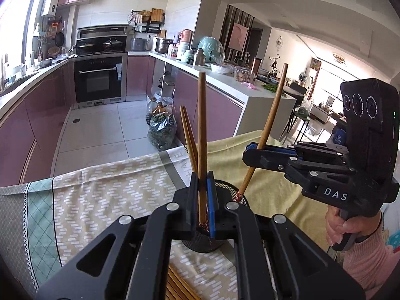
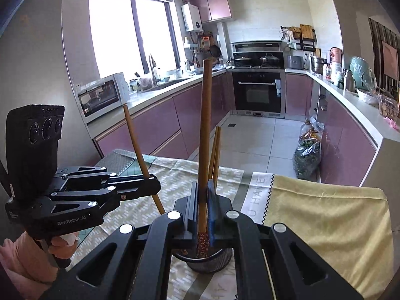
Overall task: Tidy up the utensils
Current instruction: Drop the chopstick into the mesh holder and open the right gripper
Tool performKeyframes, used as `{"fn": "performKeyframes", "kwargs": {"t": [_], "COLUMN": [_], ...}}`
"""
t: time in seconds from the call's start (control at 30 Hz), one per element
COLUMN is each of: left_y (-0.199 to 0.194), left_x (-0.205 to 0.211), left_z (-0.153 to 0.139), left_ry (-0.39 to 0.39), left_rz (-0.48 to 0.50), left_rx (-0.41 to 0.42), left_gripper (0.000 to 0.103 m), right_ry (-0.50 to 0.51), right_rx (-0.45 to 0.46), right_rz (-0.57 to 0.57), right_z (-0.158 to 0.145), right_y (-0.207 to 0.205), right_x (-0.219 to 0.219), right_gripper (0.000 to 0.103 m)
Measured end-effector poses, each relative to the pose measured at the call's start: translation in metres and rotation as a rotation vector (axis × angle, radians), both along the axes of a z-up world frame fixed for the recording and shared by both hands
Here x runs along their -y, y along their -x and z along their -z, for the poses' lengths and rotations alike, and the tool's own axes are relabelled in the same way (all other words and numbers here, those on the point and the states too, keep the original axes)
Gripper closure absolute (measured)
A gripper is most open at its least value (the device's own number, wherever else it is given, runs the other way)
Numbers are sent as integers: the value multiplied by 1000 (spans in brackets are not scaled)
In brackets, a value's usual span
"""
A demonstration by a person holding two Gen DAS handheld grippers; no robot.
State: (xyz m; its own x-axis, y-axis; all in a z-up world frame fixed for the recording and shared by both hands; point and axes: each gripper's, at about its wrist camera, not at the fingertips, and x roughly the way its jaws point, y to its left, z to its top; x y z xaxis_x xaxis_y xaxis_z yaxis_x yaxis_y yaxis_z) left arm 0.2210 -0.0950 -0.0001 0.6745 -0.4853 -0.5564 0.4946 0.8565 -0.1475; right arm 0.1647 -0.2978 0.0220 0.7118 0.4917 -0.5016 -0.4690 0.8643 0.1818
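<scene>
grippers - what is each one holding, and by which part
Each holds one wooden chopstick near its patterned lower end, over the black mesh holder. Left gripper grips the upright chopstick; right gripper grips its chopstick.

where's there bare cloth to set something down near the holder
Free: the patterned cloth left of the mesh holder, and the yellow cloth to its right. Crowded: above the holder, where both grippers hold chopsticks, and the near edge with loose chopsticks.

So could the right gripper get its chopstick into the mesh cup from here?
Probably yes. The right gripper holds its chopstick tip-down at the mesh cup's rim; the left gripper crowds the opening.
</scene>
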Motion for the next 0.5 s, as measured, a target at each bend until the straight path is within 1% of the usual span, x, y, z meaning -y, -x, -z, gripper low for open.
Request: {"fn": "performKeyframes", "kwargs": {"t": [0.1, 0.2, 0.37, 0.43, 0.47, 0.5], "left_y": [-8, -15, -25, -26, -26, -26], "left_x": [4, 6, 9, 7, 6, 4], "left_z": [12, 22, 29, 29, 30, 30], "left_ry": [-32, -53, -53, -45, -42, -40], "left_rz": [3, 9, -9, -14, -18, -22], "left_rx": [-25, -51, -75, -77, -77, -76], "left_gripper": [96, 95, 95, 89, 86, 81], "right_ry": [19, 16, -1, -6, -8, -10], "right_rx": [-46, -78, -101, -101, -99, -96], "right_rz": [-10, -8, 11, 12, 12, 12], "right_z": [10, 18, 27, 28, 29, 30], "right_y": [-6, -15, -22, -22, -22, -22], "right_x": [-6, -8, -9, -9, -8, -8], "right_gripper": [96, 96, 95, 95, 91, 88]}}
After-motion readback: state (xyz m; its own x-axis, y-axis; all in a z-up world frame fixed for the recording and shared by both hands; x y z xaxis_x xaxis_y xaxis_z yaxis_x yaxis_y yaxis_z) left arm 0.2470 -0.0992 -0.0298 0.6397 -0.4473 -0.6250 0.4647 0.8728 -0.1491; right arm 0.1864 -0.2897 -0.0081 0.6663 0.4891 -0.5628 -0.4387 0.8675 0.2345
